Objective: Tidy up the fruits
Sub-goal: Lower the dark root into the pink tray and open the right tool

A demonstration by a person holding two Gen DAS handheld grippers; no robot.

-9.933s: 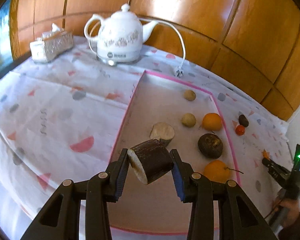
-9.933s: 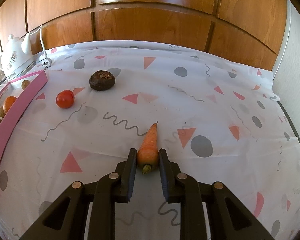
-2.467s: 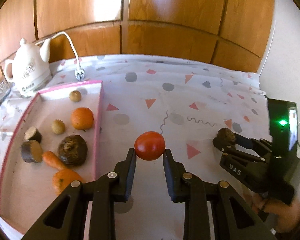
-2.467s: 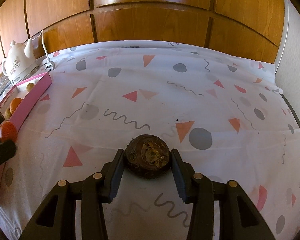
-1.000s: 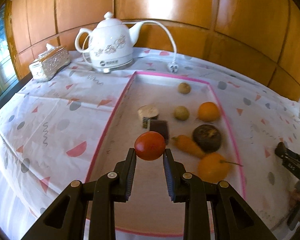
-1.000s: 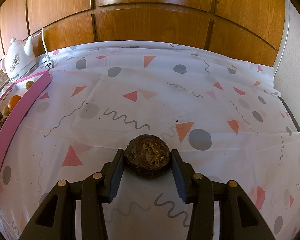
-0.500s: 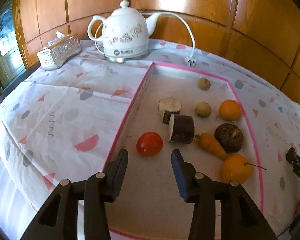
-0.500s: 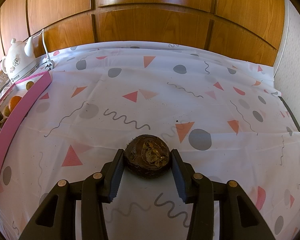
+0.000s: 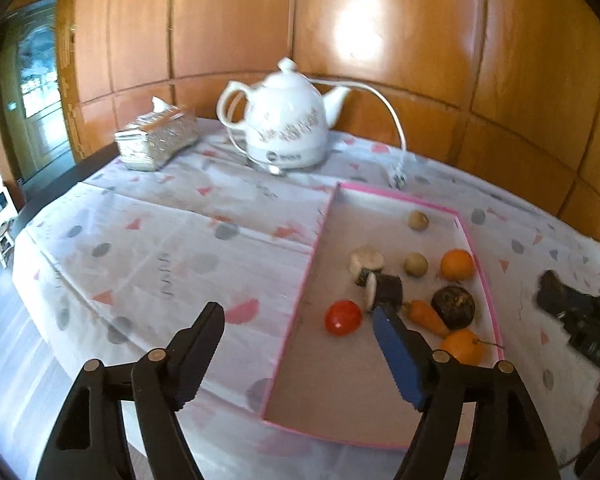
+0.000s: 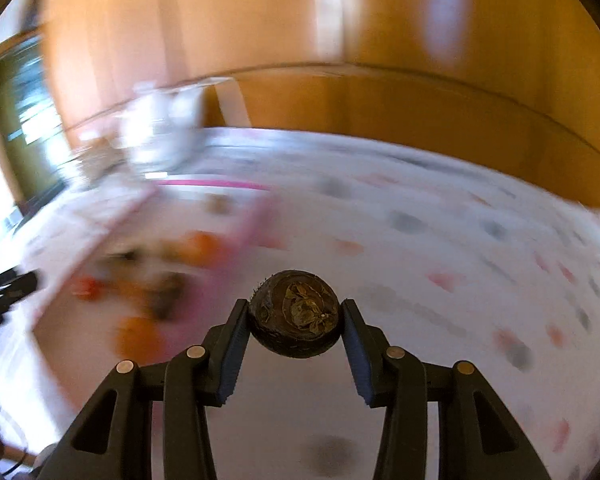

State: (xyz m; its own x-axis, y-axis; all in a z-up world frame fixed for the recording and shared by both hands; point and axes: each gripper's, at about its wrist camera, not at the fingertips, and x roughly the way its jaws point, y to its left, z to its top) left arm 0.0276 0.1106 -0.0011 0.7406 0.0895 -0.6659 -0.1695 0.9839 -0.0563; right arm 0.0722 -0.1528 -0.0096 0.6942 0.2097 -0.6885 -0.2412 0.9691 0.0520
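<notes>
The pink-rimmed tray [image 9: 479, 258] holds a red tomato [image 9: 343, 317], a carrot [image 9: 427, 317], a dark round root [image 9: 453, 306], two oranges [image 9: 457, 264], cut dark pieces [image 9: 385, 286] and two small tan balls [image 9: 416, 264]. My left gripper [image 9: 298, 328] is wide open and empty, raised over the tray's left rim. My right gripper [image 10: 294, 316] is shut on a dark brown round root [image 10: 295, 314], held above the cloth to the right of the blurred tray [image 10: 256, 216]. The right gripper also shows at the right edge of the left wrist view [image 9: 572, 312].
A white electric kettle [image 9: 286, 124] with its cord and a silver tissue box [image 9: 156, 142] stand behind the tray by the wood-panelled wall. The patterned cloth [image 9: 160, 240] covers the table; its left edge drops to the floor.
My left gripper opened wider and pulled back and left from the tomato, which lies in the tray. My right gripper swung left towards the tray with the root; its view is blurred.
</notes>
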